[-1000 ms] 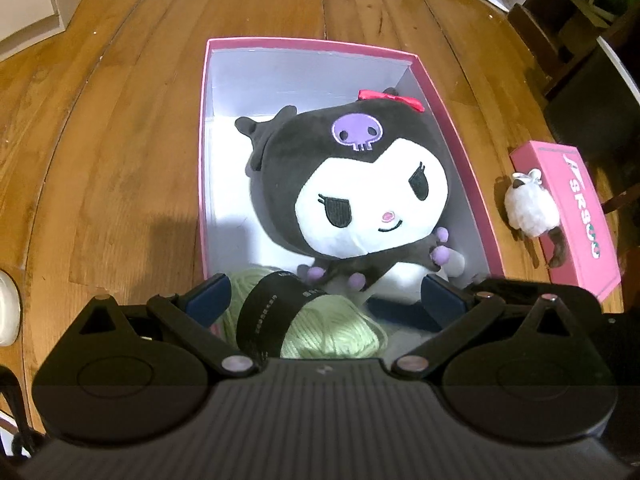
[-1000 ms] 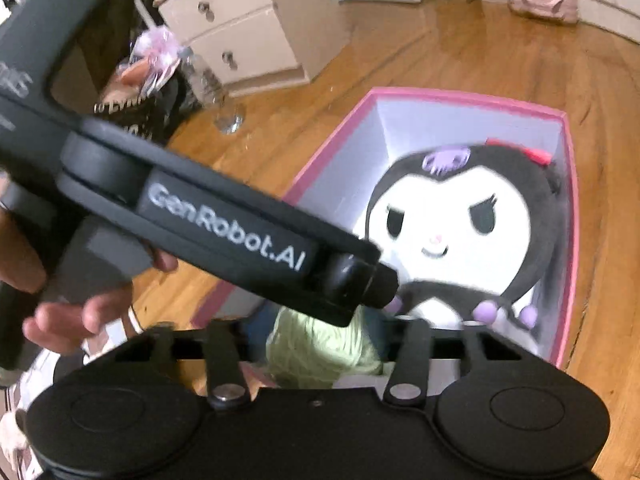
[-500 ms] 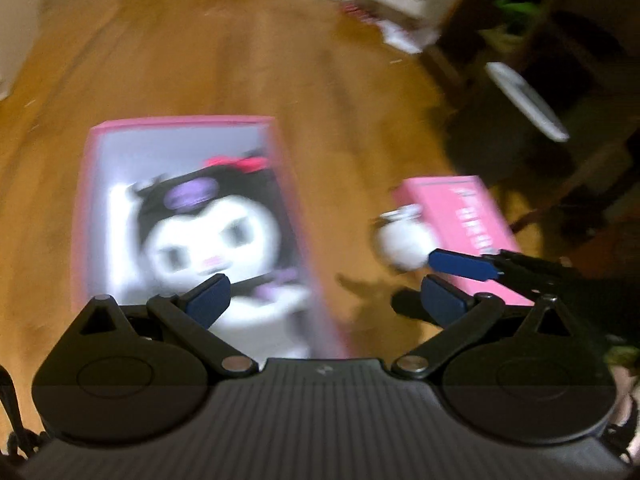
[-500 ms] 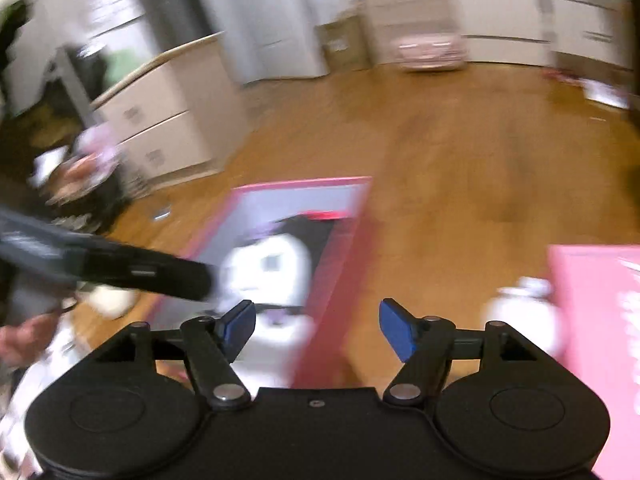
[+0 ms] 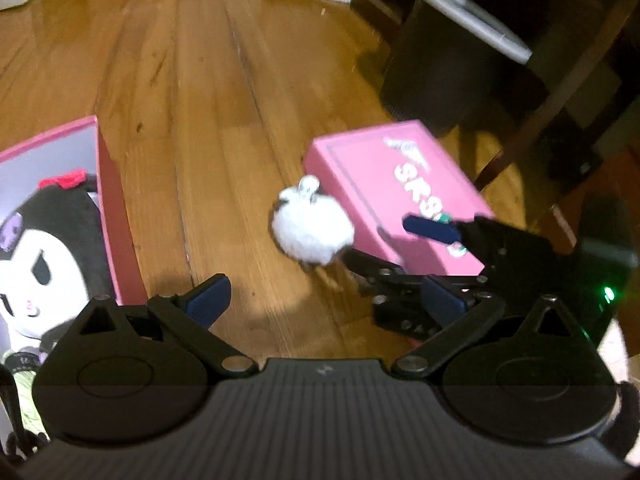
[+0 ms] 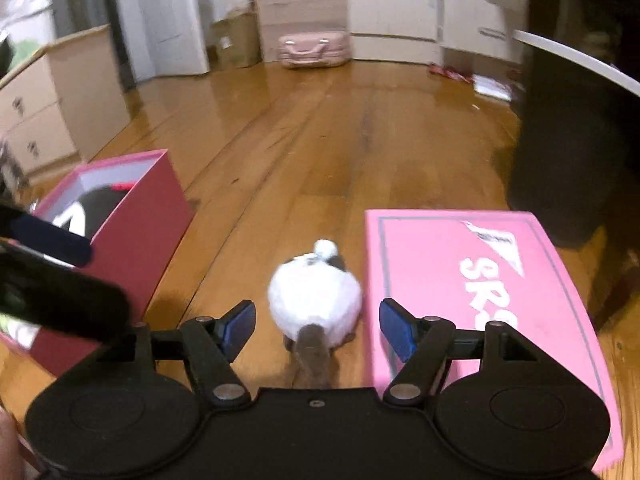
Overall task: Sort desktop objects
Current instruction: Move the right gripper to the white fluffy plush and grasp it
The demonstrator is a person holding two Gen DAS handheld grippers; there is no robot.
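A white fluffy pom-pom toy (image 6: 314, 300) lies on the wooden floor, touching the left side of a flat pink lid (image 6: 472, 280). My right gripper (image 6: 316, 326) is open, low over the floor, its blue pads either side of the toy. In the left wrist view the toy (image 5: 312, 230) and lid (image 5: 396, 192) sit ahead. My left gripper (image 5: 324, 296) is open and empty above the floor. My right gripper's fingers (image 5: 430, 229) reach in from the right there. An open pink box (image 5: 108, 208) at the left holds a black-and-white plush (image 5: 44, 248).
A dark cabinet (image 6: 576, 120) stands at the right behind the lid. A pink suitcase (image 6: 314, 49) and cardboard boxes stand at the far wall. Drawers (image 6: 36, 120) are at the left. Green yarn (image 5: 24, 384) shows at the box's near end.
Both grippers have left the box and swung right toward the pink lid. The right gripper has come down around the white toy. The yarn stays in the box.
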